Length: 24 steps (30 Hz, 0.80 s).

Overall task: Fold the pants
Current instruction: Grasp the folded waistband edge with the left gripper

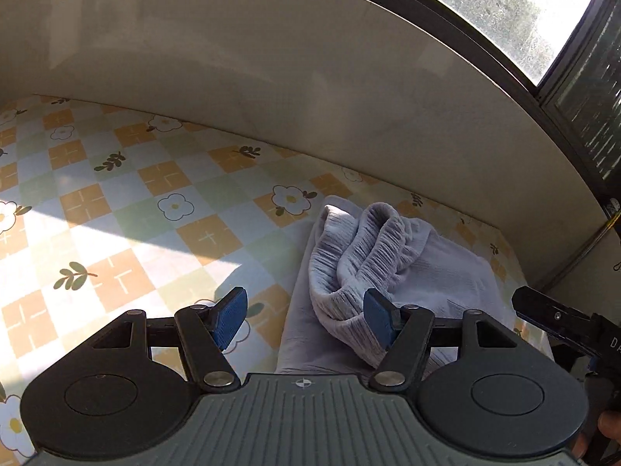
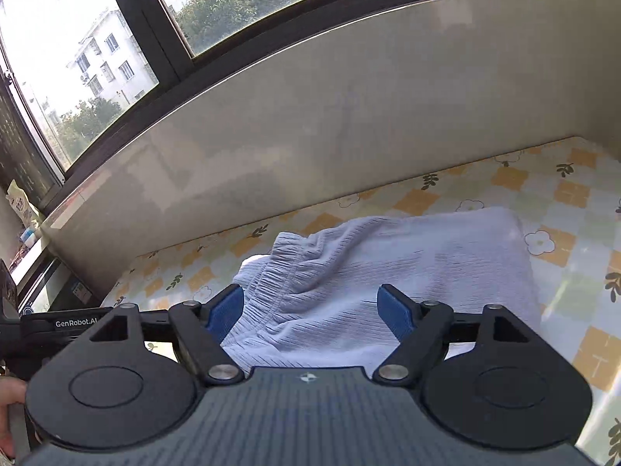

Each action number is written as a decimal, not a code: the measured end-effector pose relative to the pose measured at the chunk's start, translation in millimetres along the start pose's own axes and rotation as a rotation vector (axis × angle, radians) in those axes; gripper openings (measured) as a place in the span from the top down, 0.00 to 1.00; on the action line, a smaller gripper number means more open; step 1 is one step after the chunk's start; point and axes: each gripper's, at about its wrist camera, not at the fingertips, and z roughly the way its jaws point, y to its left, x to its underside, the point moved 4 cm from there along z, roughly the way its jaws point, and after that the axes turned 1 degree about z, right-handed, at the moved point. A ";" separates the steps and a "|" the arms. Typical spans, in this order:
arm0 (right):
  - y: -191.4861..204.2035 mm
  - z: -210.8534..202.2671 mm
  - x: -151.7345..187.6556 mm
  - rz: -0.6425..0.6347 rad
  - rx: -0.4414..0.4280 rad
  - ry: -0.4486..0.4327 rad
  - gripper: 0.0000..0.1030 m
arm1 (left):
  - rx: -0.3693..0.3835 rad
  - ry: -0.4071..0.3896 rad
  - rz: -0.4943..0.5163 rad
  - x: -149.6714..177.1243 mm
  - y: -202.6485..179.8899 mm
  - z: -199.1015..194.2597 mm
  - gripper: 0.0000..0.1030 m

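Two grippers hang above one pair of pants (image 2: 388,272) on a sheet (image 1: 116,202) patterned with checks and flowers. No container shows. Pants: pale lavender-grey, ribbed, folded into a compact stack near the wall (image 1: 310,77) under the window (image 2: 77,58) — the gathered waistband (image 1: 372,240) lies bunched on top, not flat. Left gripper (image 1: 306,316): fingers spread, nothing pinched, its right pad in front of the waistband fold. Right gripper (image 2: 310,312): fingers spread wide over the cloth — holding nothing.

Both wrist views: pants (image 1: 372,268) close below
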 end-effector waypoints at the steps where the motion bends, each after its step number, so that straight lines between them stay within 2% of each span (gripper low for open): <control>1: -14.4 -6.7 3.2 0.024 0.041 0.003 0.30 | 0.013 0.013 0.031 -4.2 -10.0 9.7 0.33; 4: -57.4 -24.6 18.5 0.107 0.151 0.022 0.41 | 0.035 0.076 0.112 -13.3 -37.9 46.9 0.33; 6: -76.6 -35.1 29.9 0.156 0.198 0.025 0.42 | 0.008 0.104 0.173 -18.4 -51.4 69.9 0.33; 9: -91.0 -44.0 44.3 0.197 0.214 0.031 0.44 | -0.017 0.169 0.223 -17.2 -63.7 93.9 0.33; 12: -98.0 -47.3 54.6 0.231 0.204 0.048 0.46 | -0.068 0.204 0.333 -10.1 -74.1 102.3 0.30; 16: -95.9 -44.3 58.2 0.231 0.183 0.057 0.46 | -0.076 0.217 0.308 -10.1 -64.7 110.6 0.31; 19: -90.9 -39.4 55.8 0.203 0.175 0.056 0.46 | -0.052 0.249 0.295 -13.1 -62.7 114.7 0.38; 20: -89.9 -38.4 55.4 0.199 0.174 0.057 0.46 | -0.038 0.262 0.296 -13.0 -62.2 113.6 0.41; 24: -91.0 -32.2 56.6 0.205 0.171 0.059 0.46 | 0.043 0.303 0.234 -17.6 -54.1 106.5 0.44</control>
